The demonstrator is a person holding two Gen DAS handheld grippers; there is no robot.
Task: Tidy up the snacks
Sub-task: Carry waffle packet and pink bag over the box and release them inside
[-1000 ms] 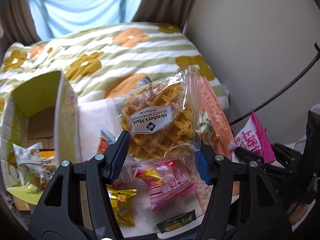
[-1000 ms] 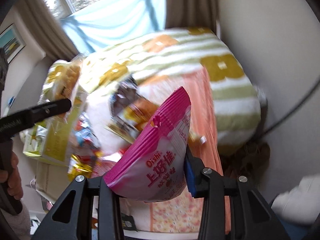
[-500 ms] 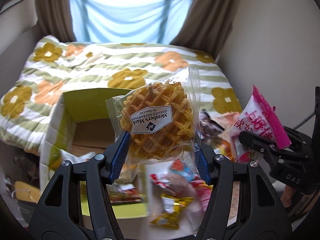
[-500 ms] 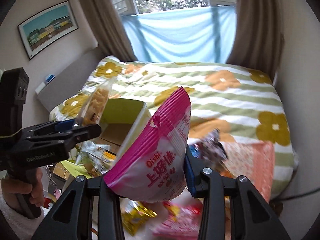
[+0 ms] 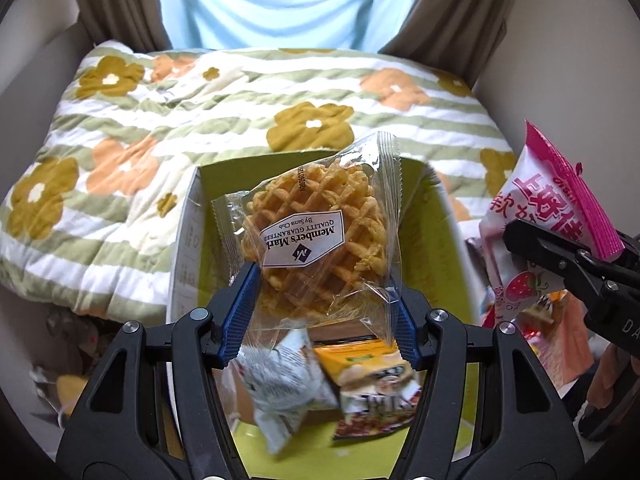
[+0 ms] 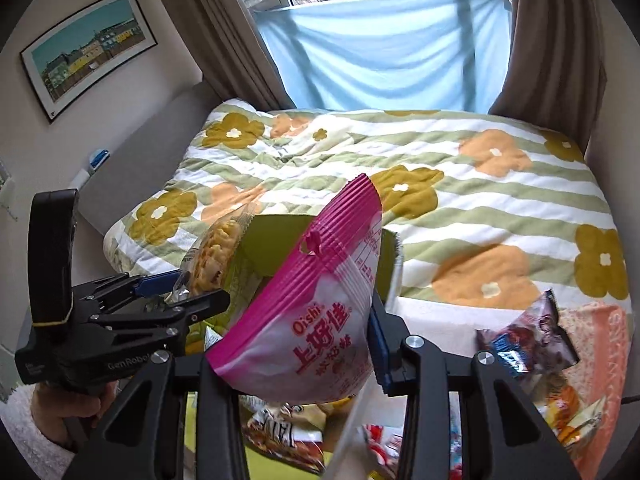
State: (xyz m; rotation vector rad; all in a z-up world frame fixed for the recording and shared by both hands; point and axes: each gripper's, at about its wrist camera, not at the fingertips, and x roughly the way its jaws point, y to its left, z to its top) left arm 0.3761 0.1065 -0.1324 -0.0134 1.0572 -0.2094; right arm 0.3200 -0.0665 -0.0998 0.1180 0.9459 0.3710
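Left hand-held gripper (image 5: 320,312) clamps waffle pack (image 5: 320,236) mid-frame over green box (image 5: 436,240); right hand-held gripper (image 6: 296,356) pinches pink bag (image 6: 320,312) lower centre; both look light, crinkly, crushable, best held at edges.

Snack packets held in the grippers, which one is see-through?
The waffle packet in the left gripper: its clear wrapper shows the golden waffle, while the pink Oishi bag in the right gripper is opaque.

My left gripper (image 5: 322,316): black angular frame, silver screws, ribbed blue finger pads (image 5: 239,312); in the right wrist view its body reads "GenRobot", above a fuzzy white sleeve (image 6: 28,428). My right gripper (image 6: 296,354): same black frame, silver screws, blue pad.
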